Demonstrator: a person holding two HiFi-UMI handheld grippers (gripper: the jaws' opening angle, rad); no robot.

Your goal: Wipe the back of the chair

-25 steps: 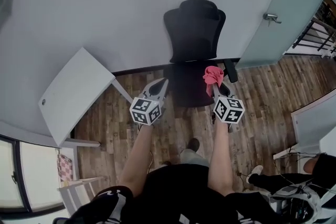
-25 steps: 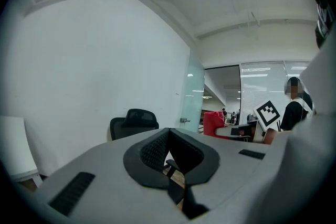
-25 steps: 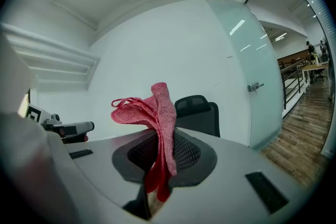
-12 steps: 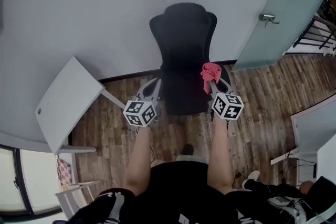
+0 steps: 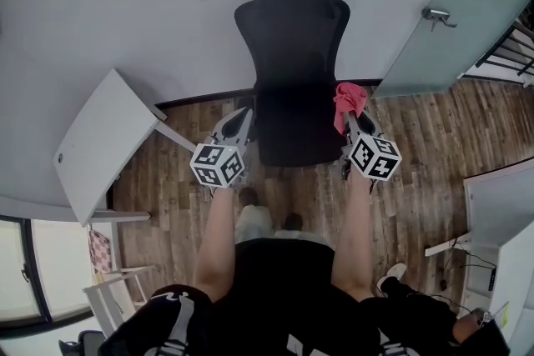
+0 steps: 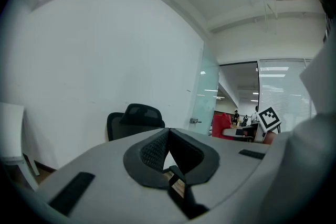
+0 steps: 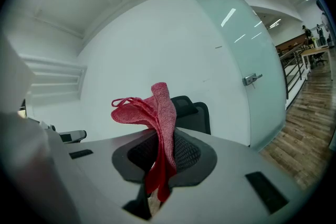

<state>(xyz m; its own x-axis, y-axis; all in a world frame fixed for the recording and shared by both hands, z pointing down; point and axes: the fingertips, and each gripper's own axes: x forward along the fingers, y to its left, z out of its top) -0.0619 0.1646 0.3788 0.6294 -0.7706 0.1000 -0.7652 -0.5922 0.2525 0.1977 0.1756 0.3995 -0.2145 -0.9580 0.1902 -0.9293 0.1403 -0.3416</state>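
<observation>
the right gripper point(image 7: 160, 160) has its jaws squeezed shut on a red cloth point(image 7: 157, 113). the cloth sticks up out of the jaws and flops over to one side at the top. a bit of it hangs down below the jaws too. in the head view this gripper is by the right edge of the seat of the black chair point(image 5: 292, 37), and the cloth is right at that edge. i cannot tell if the cloth touches the chair.

the left gripper point(image 6: 167, 136) has its jaws closed tip to tip, with nothing in them. it is by the left edge of the seat and points toward the wall.

the chair is between the two grippers. its seat is on the person's side. its tall back is on the far side, close to the white wall point(image 5: 125, 4).

the person's two bare arms reach out to the grippers, one on each side.

to the right of the chair there is a glass door point(image 5: 476, 37) with a metal handle point(image 5: 435, 15). to the left of the chair there is a white table point(image 5: 104, 142), near the left gripper but not touching it. under it all is a brown wood floor point(image 5: 417, 154).
</observation>
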